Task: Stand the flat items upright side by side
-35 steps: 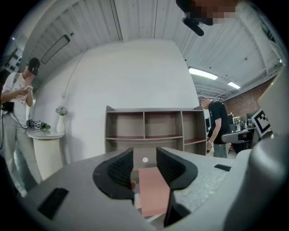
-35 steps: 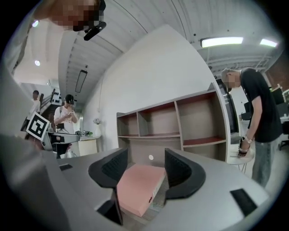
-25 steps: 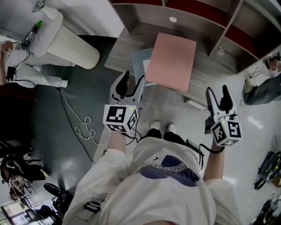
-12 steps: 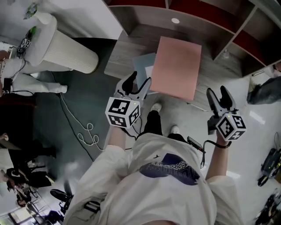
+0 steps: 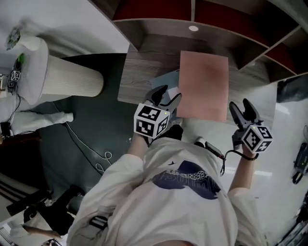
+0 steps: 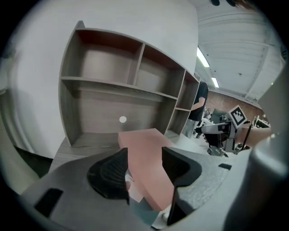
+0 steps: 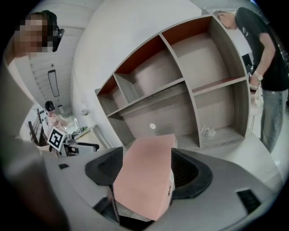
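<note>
Far left, a pale ribbed cylinder stands on the dark floor, well apart from the work.

Left claw: jaws well apart, nothing gripped. It hangs at the near edge of the grey wood-grain surface, tips over a light blue flat item.

The pink flat rectangular item lies flat on the surface, partly covering the blue one, in front of the open shelf compartments with red back panels. Neither item is upright.

Right claw: jaws well apart, empty, just beside the pink item's near right corner, not touching it.
</note>
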The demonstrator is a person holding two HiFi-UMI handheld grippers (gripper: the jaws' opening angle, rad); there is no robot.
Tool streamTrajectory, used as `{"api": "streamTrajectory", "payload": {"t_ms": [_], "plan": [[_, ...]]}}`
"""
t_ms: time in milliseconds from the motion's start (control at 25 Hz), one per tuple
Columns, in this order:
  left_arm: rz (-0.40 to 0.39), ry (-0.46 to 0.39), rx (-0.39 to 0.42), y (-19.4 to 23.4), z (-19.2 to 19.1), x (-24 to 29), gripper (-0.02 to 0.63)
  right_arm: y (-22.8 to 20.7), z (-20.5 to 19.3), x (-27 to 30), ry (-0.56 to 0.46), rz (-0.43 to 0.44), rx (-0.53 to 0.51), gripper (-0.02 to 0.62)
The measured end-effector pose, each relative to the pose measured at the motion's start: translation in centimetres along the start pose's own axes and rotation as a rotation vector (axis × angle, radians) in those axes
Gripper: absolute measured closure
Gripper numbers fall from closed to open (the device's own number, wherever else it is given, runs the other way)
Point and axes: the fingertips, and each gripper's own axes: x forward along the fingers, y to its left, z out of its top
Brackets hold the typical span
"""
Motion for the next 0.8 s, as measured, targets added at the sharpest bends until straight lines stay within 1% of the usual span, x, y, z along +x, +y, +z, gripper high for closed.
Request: {"api": "streamTrajectory", "payload": {"t_ms": [160, 280, 400, 560, 680, 800], "plan": [[-0.080, 0.074, -0.047, 1.4, -1.4, 2.6, 0.383, -0.6, -0.6, 2.1, 0.036, -0.028, 0.022, 0.281], [-0.105, 0.119, -0.078, 2.2, -2.5, 4.4, 0.383, -1.7, -1.1, 3.7, 0.078, -0.026, 0.046, 0.276], [-0.107, 0.166, -0.104, 2.7, -3.6, 5.9, 0.384, -3.1, -1.8, 4.9, 0.131, -0.014, 0.074, 0.274], [-0.101, 0.205, -0.141, 2.7, -4.5, 7.4, 0.384, -5.0, -2.8, 6.7, 0.201, 0.024, 0.108, 0.272], [-0.076, 0.240, -0.150, 2.8, -5.4, 8.2, 0.383, -6.2, -4.2, 7.9, 0.269, 0.066, 0.139, 0.267], [-0.049, 0.278, -0.181, 2.8, -6.7, 8.6, 0.383, -7.0, -5.5, 8.8, 0.334, 0.131, 0.197, 0.261]]}}
